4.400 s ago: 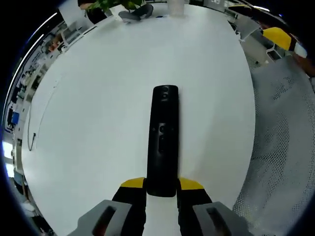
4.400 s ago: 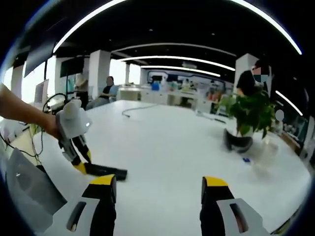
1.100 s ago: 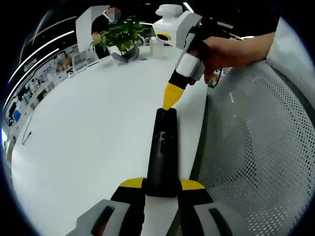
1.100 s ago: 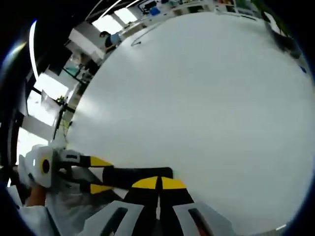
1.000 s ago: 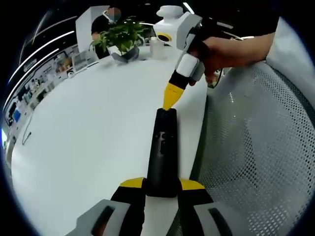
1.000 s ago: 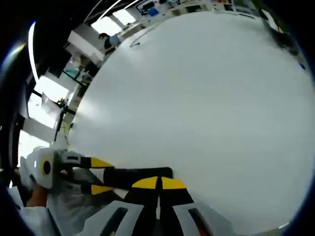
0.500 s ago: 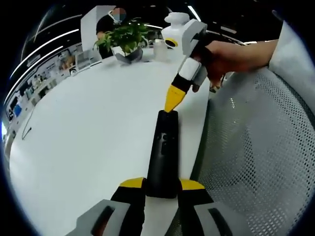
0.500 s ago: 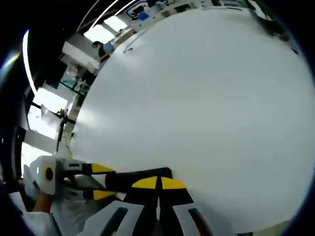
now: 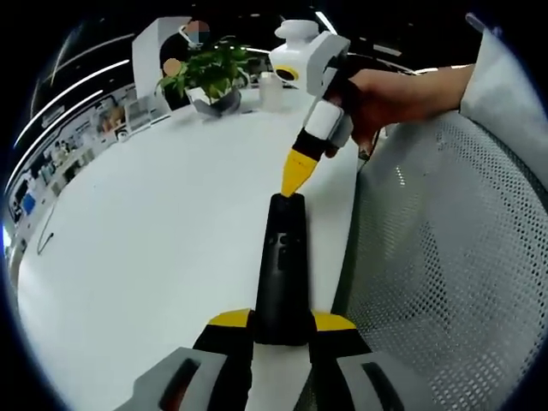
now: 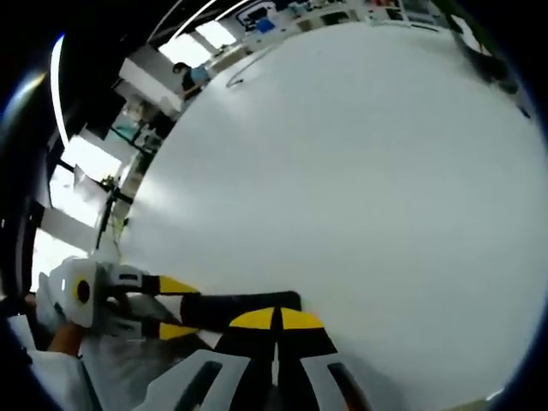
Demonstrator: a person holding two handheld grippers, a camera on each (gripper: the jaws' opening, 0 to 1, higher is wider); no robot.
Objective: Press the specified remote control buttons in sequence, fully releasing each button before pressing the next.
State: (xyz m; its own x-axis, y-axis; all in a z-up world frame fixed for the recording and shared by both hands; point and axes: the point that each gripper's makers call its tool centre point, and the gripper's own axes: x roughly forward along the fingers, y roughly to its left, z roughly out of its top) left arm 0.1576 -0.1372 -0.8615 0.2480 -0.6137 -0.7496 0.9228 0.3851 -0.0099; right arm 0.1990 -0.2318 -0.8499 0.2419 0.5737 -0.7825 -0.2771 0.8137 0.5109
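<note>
In the left gripper view, the left claw [image 9: 281,321] grips the near end of the remote control [image 9: 281,261] at 6 o'clock, with its yellow-tipped jaws closed on both sides of the body. The remote is a long, slim, black bar with a matt face and small buttons along the middle, and it points toward 12 o'clock over the white, smooth surface [image 9: 154,231]. At its far end the right claw [image 9: 297,174] comes in from 1 o'clock, with jaws pressed together into one yellow point that touches or nearly touches the top end of the remote. I judge that one press is in hand; the next move calls for a full lift of the tip before it goes to another button. A grey mesh chair [image 9: 445,274] stands at 3 o'clock, and a green potted plant [image 9: 210,73] far at 11 o'clock.
</note>
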